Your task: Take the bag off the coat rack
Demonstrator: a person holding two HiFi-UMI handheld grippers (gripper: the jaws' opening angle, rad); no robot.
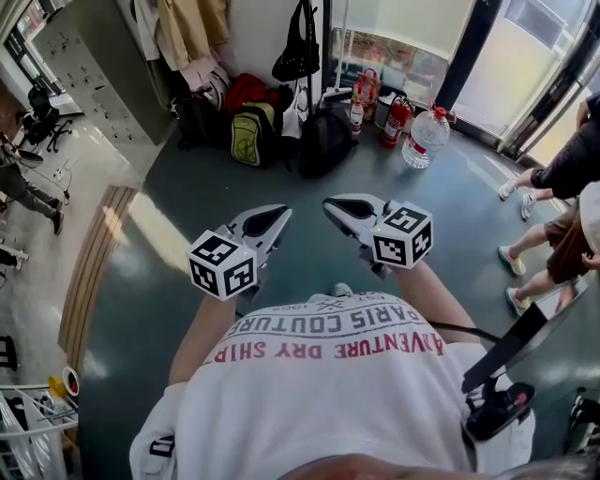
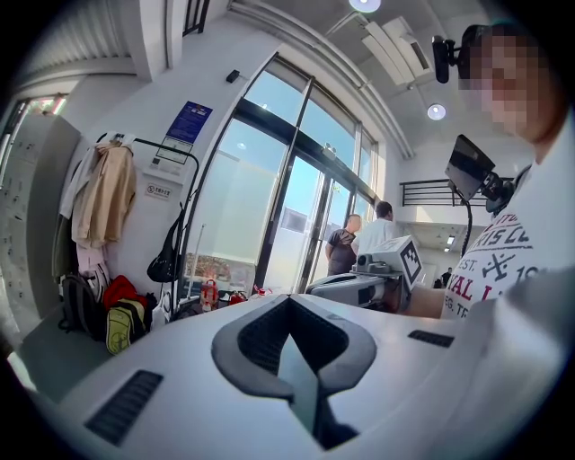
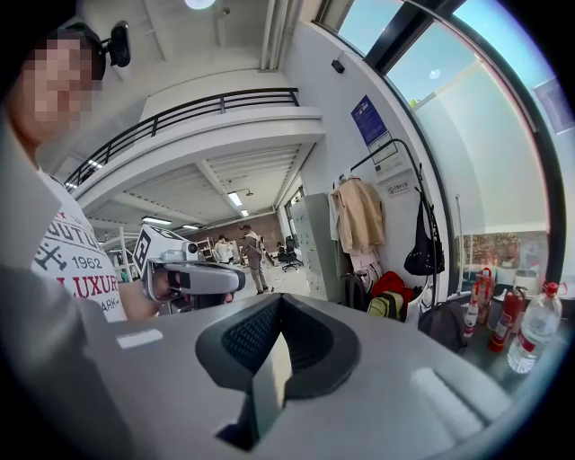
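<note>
A black handbag [image 1: 298, 52] hangs by its straps from the black coat rack [image 1: 325, 37] at the far wall, well ahead of both grippers. It also shows as the black handbag [image 2: 166, 260] in the left gripper view and the black handbag [image 3: 424, 253] in the right gripper view. My left gripper [image 1: 274, 217] and right gripper [image 1: 335, 205] are held side by side in front of the person's chest, both shut and empty. Seen along its own jaws, the left gripper [image 2: 292, 310] has its pads together, and so does the right gripper [image 3: 278, 310].
Beige coats [image 1: 192, 28] hang left of the bag. On the floor under the rack lie a red backpack [image 1: 248, 91], a green one [image 1: 248, 136] and a black one [image 1: 323, 141]. Fire extinguishers [image 1: 396, 120] and a large water bottle [image 1: 427, 136] stand to the right. People [image 1: 553, 216] walk at right.
</note>
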